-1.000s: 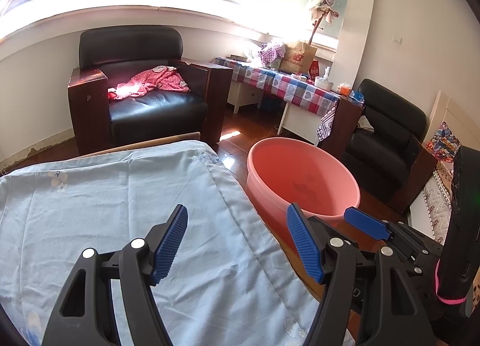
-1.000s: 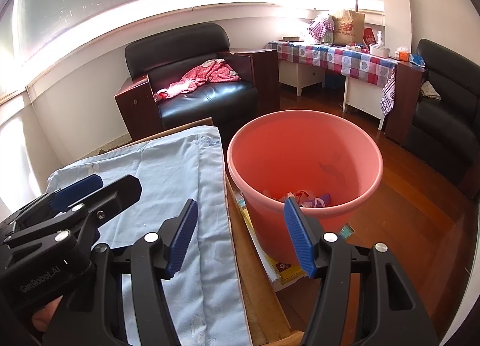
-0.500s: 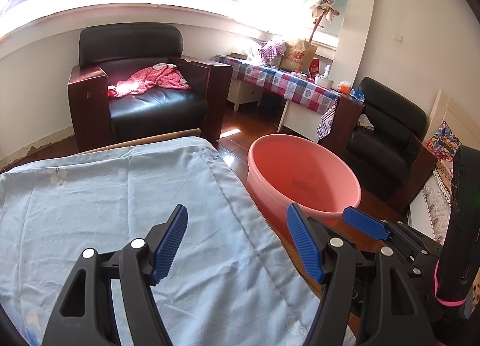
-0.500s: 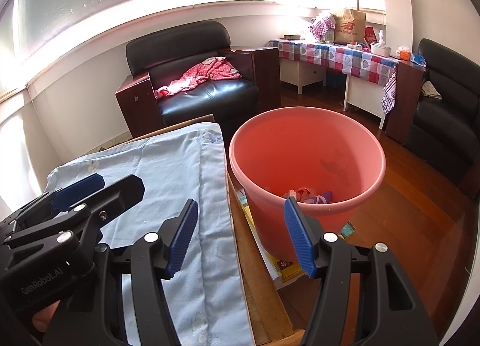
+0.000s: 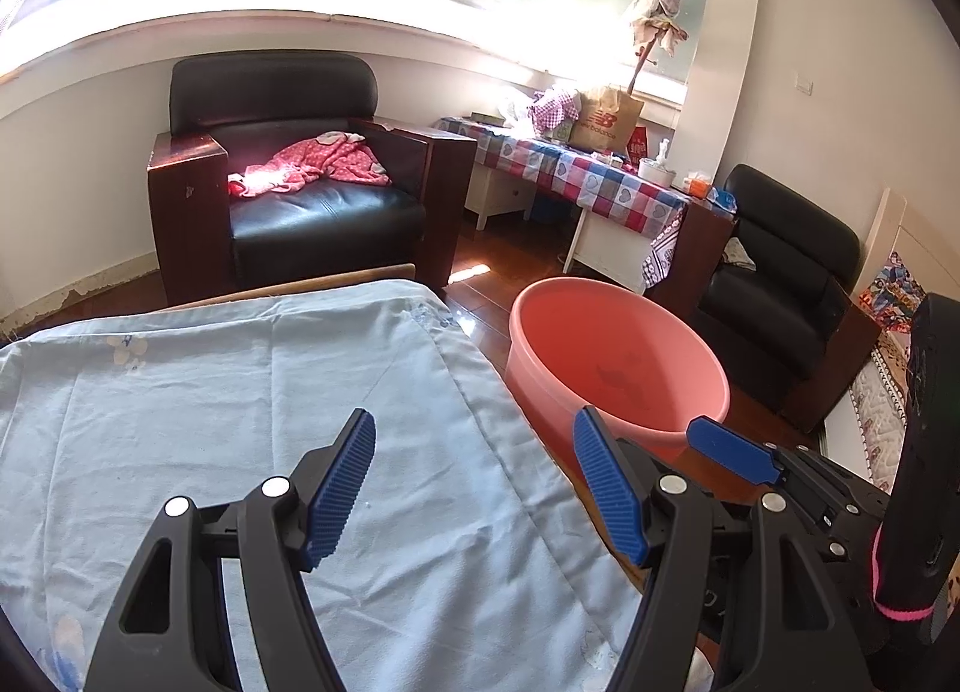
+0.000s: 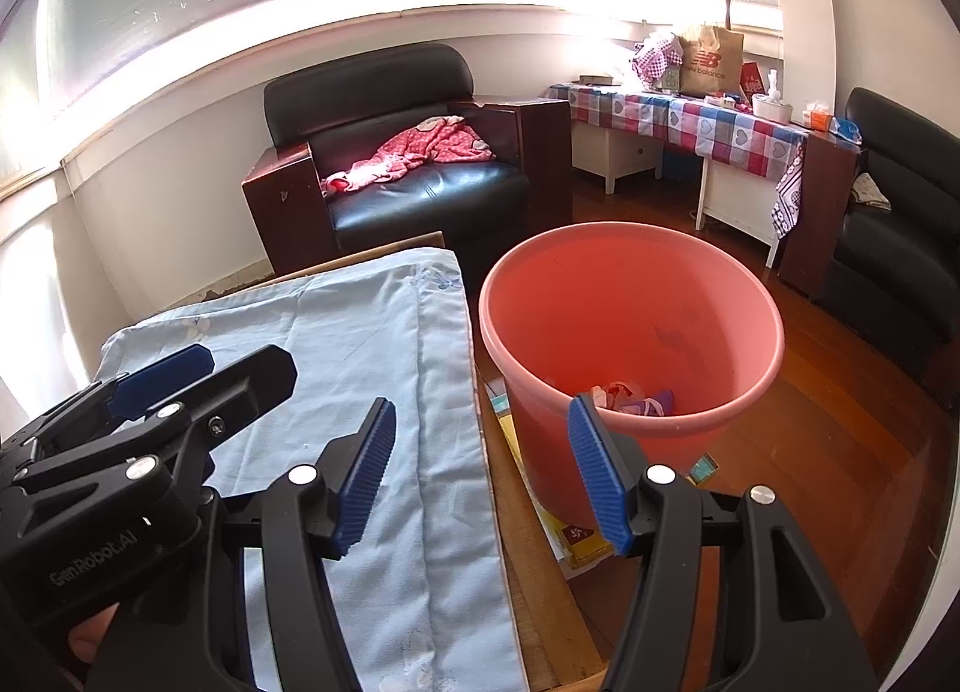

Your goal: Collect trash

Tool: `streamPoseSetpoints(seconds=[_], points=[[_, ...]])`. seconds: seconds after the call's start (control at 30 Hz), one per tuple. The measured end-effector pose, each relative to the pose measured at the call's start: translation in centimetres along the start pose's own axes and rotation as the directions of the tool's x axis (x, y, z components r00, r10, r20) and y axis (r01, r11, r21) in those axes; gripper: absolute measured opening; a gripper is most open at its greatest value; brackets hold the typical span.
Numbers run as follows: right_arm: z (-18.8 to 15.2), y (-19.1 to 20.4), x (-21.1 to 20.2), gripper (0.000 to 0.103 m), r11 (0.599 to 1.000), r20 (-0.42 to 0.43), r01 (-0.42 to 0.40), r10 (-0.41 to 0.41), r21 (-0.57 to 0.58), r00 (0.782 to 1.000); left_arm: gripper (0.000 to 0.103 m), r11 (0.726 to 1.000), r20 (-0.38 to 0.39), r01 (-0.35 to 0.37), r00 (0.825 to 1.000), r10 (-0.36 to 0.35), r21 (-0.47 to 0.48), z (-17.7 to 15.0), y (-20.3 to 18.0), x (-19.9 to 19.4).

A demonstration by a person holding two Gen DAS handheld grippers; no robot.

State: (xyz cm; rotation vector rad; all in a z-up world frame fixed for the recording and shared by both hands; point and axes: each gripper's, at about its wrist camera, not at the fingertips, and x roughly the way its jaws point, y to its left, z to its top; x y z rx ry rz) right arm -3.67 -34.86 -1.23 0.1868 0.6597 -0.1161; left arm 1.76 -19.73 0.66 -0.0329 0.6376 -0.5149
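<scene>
A pink plastic bucket (image 6: pixel 708 296) stands on the floor right of the table and holds crumpled trash (image 6: pixel 630 397) at its bottom. It also shows in the left wrist view (image 5: pixel 558 344). My left gripper (image 5: pixel 474 482) is open and empty above the light blue cloth (image 5: pixel 210 410). My right gripper (image 6: pixel 480 464) is open and empty, over the table's right edge beside the bucket. The left gripper (image 6: pixel 162 374) shows at the left of the right wrist view, and the right gripper (image 5: pixel 732 455) at the right of the left wrist view.
The cloth (image 6: pixel 372 344) covers a wooden table (image 6: pixel 540 572). A black armchair (image 5: pixel 288 194) with a pink garment (image 5: pixel 324 164) stands behind. A checked-cloth side table (image 5: pixel 600 182) and a black sofa (image 5: pixel 780 284) are at the right. Booklets (image 6: pixel 576 536) lie under the bucket.
Both grippers have drawn slightly back and up, so the bucket and armchair sit a little lower and farther in view. Both stay open and empty.
</scene>
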Motion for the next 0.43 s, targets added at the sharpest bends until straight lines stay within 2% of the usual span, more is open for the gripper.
streamPoseSetpoints(seconds=[0.17, 0.43], points=[[0.3, 0.5, 0.1, 0.06, 1.0, 0.0, -0.017, 0.017, -0.012, 1.0, 0.068, 1.0, 0.017, -0.028, 0.999, 0.028, -0.003, 0.1, 0.6, -0.5], [0.5, 1.5, 0.4, 0.06, 0.999, -0.004, -0.038, 0.038, -0.034, 0.999, 0.068, 0.997, -0.005, -0.067, 0.998, 0.067, -0.048, 0.1, 2.1, -0.5]])
